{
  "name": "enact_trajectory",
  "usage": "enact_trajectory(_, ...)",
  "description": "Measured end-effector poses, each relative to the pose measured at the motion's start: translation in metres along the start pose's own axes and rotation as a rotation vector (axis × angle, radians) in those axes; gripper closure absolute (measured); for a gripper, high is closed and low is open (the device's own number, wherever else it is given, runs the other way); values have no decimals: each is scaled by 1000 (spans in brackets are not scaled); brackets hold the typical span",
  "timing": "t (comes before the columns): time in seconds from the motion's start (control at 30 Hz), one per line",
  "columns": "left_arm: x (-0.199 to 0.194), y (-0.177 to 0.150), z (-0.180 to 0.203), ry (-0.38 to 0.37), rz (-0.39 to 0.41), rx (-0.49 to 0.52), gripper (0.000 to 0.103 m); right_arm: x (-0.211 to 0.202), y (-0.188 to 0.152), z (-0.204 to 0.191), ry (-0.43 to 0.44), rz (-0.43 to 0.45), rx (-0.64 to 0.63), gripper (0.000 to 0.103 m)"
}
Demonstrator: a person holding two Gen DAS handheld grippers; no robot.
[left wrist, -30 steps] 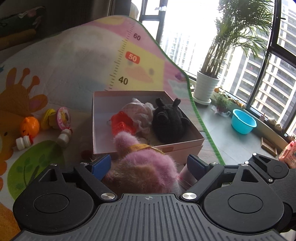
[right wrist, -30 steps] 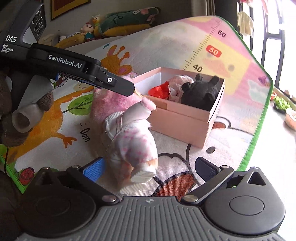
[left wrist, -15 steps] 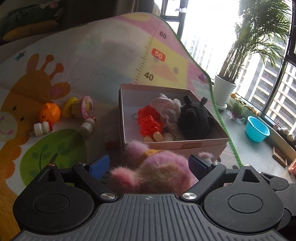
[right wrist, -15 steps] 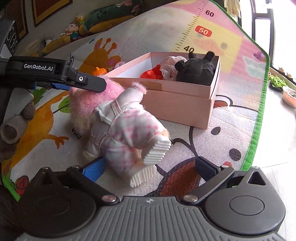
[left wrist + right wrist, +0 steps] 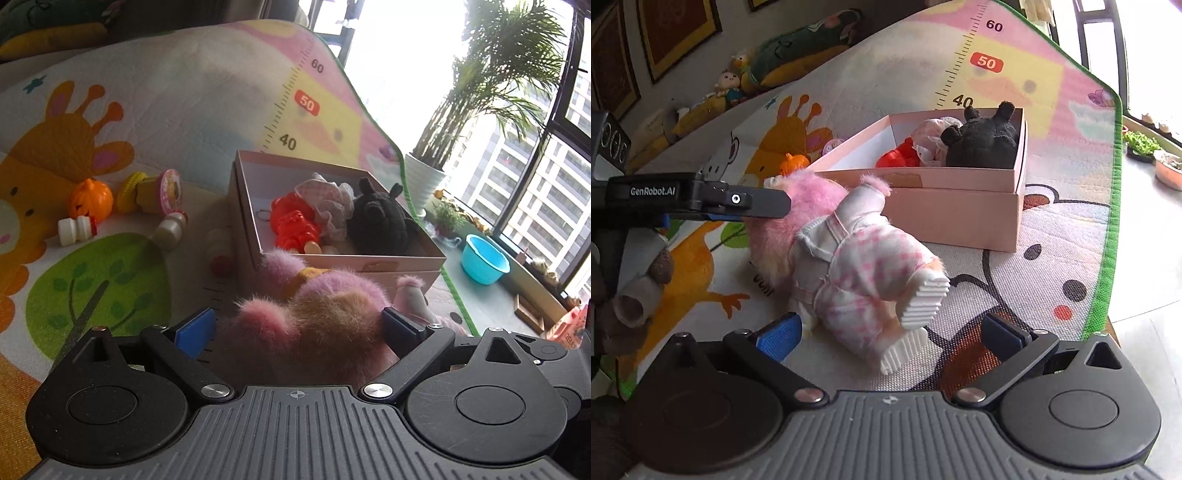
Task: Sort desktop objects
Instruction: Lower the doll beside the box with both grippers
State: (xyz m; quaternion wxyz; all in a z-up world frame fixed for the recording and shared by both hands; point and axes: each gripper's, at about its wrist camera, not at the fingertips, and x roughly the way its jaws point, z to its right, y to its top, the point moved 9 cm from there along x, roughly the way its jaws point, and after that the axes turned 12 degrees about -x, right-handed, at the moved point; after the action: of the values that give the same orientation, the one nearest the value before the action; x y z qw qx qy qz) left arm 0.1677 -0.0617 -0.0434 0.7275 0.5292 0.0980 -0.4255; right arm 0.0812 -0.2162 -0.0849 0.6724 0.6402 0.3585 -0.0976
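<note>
The biggest change over the last second was in the doll (image 5: 857,258): a second before it hung nearly upright from the left gripper (image 5: 299,328), and now it lay low and tipped over, body slanting toward the mat (image 5: 1052,229), its white soles facing the right gripper (image 5: 890,332). The left gripper's jaws stood fairly wide, one on each side of the pink head; whether the pads actually pinched the fur I could not tell. In the right wrist view one left finger (image 5: 753,203) lay across the top of the head. The right gripper was wide open and held nothing, the doll's feet just ahead of its gap. The box (image 5: 953,218) had drawn further off in the left view. I judged that the doll was either being set down short of the box or being re-gripped for the lift in; the pictures fitted both.

The doll was outside the box, just beside its near wall. Inside lay a black plush (image 5: 380,221), a frilly cloth doll (image 5: 328,203) and a red toy (image 5: 295,225).

The surface wore a giraffe-print mat with a printed ruler. Beyond it stood tall windows, a potted palm (image 5: 424,177) and a blue basin (image 5: 484,262). On the mat left of the box lay a pumpkin (image 5: 90,201), a pink-faced toy (image 5: 171,186) and small bottles (image 5: 75,230).
</note>
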Motion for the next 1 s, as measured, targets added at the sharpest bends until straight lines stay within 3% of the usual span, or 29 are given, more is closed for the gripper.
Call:
enact_trajectory(0.17, 7, 0, -5, -19, -26, -87, 4, 9, 13, -7, 55, 1, 26, 14)
enact_trajectory(0.4, 2, -3, -9, -35, -30, -121, 5, 15, 18, -3, 55, 18, 59, 17)
enact_trajectory(0.73, 16, -13, 14, -96, -59, -104, 6, 5, 24, -6, 52, 67, 29, 21)
enact_trajectory(0.87, 10, -12, 21, -105, -50, -88, 13, -4, 29, -2, 45, 85, 37, 21)
enact_trajectory(1.0, -1, -9, 28, -132, -43, -98, 13, -16, 35, -2, 42, 112, 38, 22)
